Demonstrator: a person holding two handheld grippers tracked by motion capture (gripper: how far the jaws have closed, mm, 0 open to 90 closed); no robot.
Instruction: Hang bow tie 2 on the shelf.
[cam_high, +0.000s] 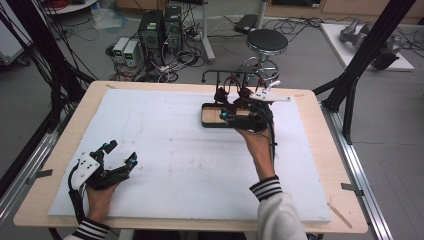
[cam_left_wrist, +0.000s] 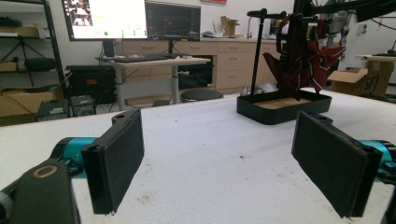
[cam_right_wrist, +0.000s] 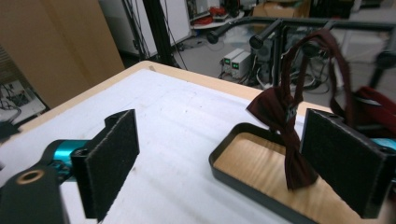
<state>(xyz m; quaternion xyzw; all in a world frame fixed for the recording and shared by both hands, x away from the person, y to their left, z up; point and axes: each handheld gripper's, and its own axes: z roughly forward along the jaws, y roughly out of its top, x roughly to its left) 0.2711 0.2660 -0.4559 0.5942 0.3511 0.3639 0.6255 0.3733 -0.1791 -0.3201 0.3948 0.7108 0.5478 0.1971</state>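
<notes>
A: Our jaws stand wide apart on both sides, gripping nothing. From the high view, our left gripper (cam_high: 119, 155) rests near the white foam board's (cam_high: 165, 150) front corner, and our right gripper (cam_high: 239, 119) sits at the black metal tray with a wooden floor (cam_high: 210, 117).

B: In the left gripper view, dark red fabric bow ties (cam_left_wrist: 299, 65) hang from the black rack (cam_left_wrist: 256, 51) over that tray, well apart from us.

A: In the right gripper view, one bow tie (cam_right_wrist: 285, 135) dangles into the tray just beside our pad (cam_right_wrist: 345, 158).

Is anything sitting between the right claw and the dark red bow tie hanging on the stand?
Nothing visible. The right claw stands open just in front of the bow tie, which hangs from the stand's bar over the tray.
</notes>
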